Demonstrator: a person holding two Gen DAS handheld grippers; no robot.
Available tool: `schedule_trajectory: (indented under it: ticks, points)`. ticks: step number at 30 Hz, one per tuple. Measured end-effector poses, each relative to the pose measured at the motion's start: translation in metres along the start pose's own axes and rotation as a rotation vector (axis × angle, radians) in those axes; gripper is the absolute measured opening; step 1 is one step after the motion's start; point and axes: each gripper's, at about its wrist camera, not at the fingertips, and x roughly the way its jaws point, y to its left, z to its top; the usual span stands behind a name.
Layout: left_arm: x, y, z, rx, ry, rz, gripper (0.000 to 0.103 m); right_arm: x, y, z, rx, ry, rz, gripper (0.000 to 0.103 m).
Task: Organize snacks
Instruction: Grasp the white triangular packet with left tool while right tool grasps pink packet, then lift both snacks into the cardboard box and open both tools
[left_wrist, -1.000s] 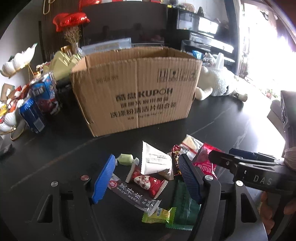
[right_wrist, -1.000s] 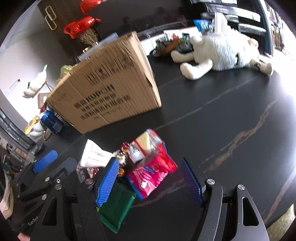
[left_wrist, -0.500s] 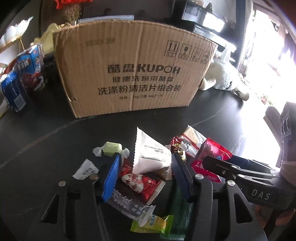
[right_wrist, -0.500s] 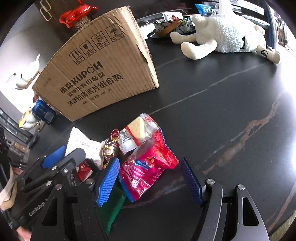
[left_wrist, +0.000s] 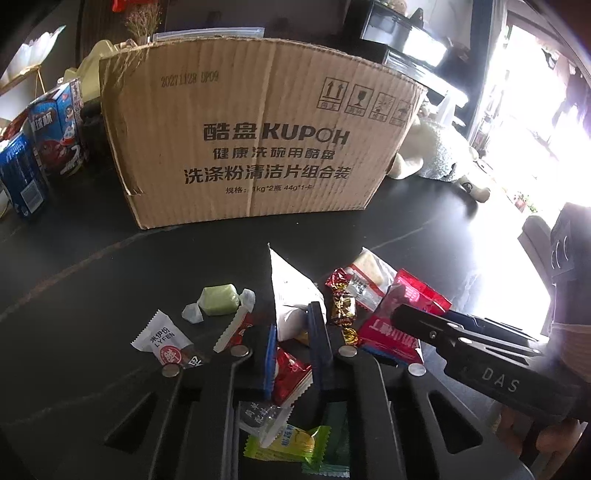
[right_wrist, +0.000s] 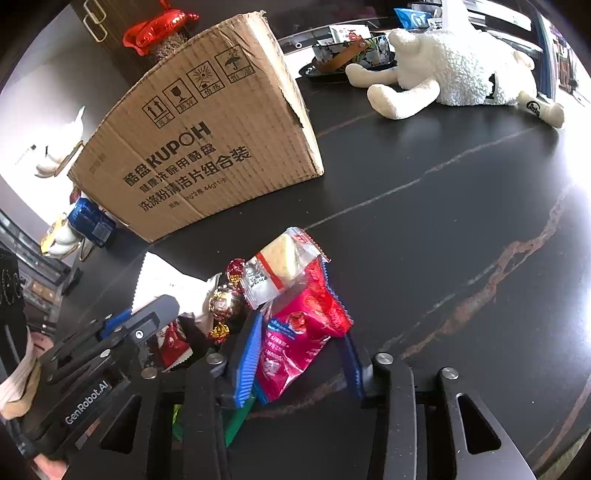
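A pile of wrapped snacks lies on the black table in front of a cardboard box (left_wrist: 258, 147) (right_wrist: 207, 147). My left gripper (left_wrist: 293, 350) has closed on a small red snack packet (left_wrist: 288, 376), with a white pouch (left_wrist: 291, 295) just beyond its tips. My right gripper (right_wrist: 299, 354) has its blue pads on either side of a pink-red snack bag (right_wrist: 299, 339) and is closing on it. A clear-wrapped cracker (right_wrist: 277, 269), a gold-red candy (right_wrist: 225, 302), a green candy (left_wrist: 219, 299) and a white candy (left_wrist: 162, 338) lie around them.
Blue snack boxes (left_wrist: 40, 147) stand left of the cardboard box. A white plush toy (right_wrist: 454, 74) lies at the back right, next to a patterned bowl (right_wrist: 343, 55). Green packets (left_wrist: 295, 443) lie under my left gripper. The table edge is at the right.
Both grippers moved forward and down into the snack pile. The left jaws closed from wide open onto the red packet. The right jaws narrowed around the pink-red bag.
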Motion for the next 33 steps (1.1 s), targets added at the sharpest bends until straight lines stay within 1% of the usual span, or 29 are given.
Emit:
schedule_trajectory:
  ticks: [5, 11, 18, 25, 33]
  points:
    - [-0.004, -0.004, 0.001, 0.003, -0.014, 0.012, 0.012, -0.007, 0.000, 0.002, -0.006, -0.029, -0.006, 0.036]
    - [-0.015, -0.007, 0.004, 0.009, -0.044, 0.021, 0.011, -0.020, 0.000, 0.004, -0.017, -0.078, -0.016, 0.036]
    - [-0.034, -0.012, 0.009, 0.016, -0.090, 0.027, 0.011, -0.033, 0.007, 0.006, -0.037, -0.121, 0.032, 0.036]
    - [-0.054, -0.012, 0.012, 0.011, -0.120, 0.027, 0.011, -0.046, 0.020, 0.009, -0.074, -0.166, 0.069, 0.036]
    - [-0.086, -0.012, 0.024, 0.029, -0.195, 0.048, 0.011, -0.067, 0.040, 0.019, -0.112, -0.215, 0.092, 0.036]
